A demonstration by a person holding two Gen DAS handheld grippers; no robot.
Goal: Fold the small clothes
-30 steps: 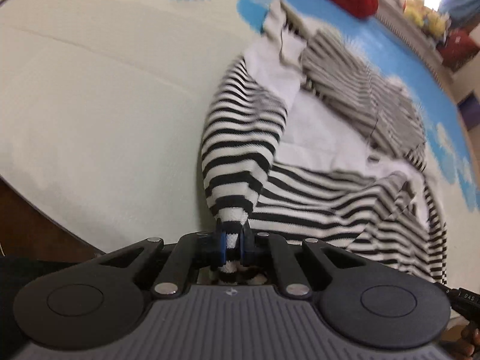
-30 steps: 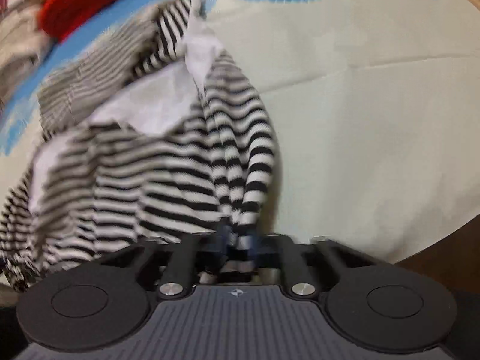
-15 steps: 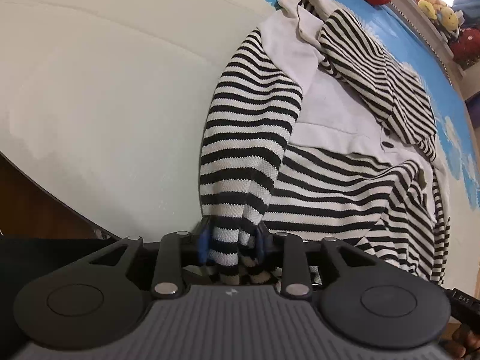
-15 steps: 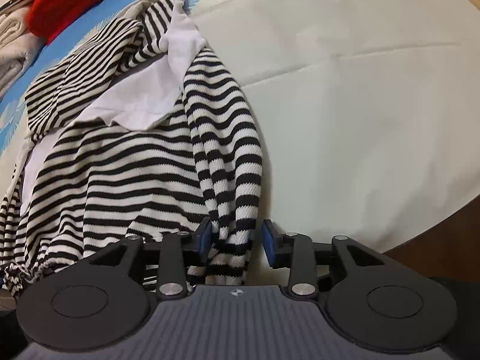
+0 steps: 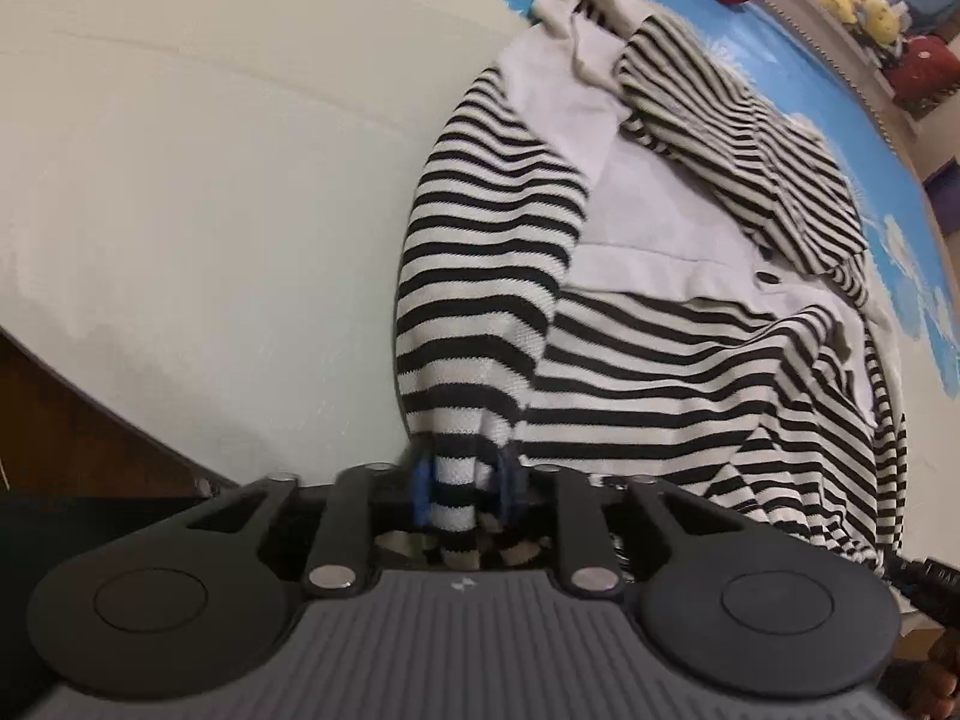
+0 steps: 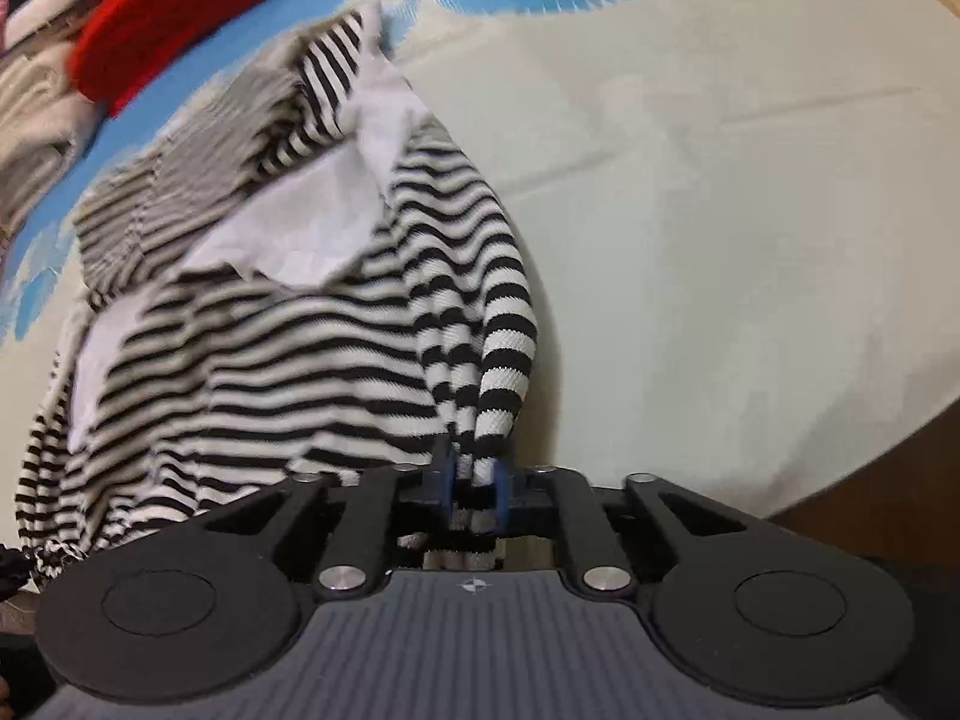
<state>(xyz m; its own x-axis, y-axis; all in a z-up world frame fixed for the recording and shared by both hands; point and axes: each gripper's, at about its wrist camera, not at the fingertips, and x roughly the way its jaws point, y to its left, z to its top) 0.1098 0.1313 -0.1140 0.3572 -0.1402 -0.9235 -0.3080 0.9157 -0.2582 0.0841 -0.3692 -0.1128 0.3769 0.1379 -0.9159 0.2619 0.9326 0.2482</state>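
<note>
Surface: pale cream sheet (image 5: 198,192) with blue leaf prints at its far edge; it looks like a bed, not a desk. Dark brown wood shows past the sheet's near edge in both views.

Count: one black-and-white striped garment (image 5: 648,360) with a white lining panel, lying spread on the sheet. One red knitted item (image 6: 180,6) beyond it. Two grippers, one per view.

Left gripper (image 5: 465,489): blue pads either side of a striped sleeve cuff (image 5: 456,480); jaws closing. The pads look to be pressing the cuff, though blur leaves contact uncertain.

Right gripper (image 6: 472,495): jaws closing, narrow gap, pinching the bunched folds of the other striped cuff (image 6: 480,480).

Left view only: a shelf at top right carrying yellow soft toys (image 5: 858,0) and a red one, a dark button on the garment's front, and fingertips at the bottom right corner.

Right view only: a heap of pale folded clothes (image 6: 36,102) at top left beside the red item. This view is motion-blurred over the garment.
</note>
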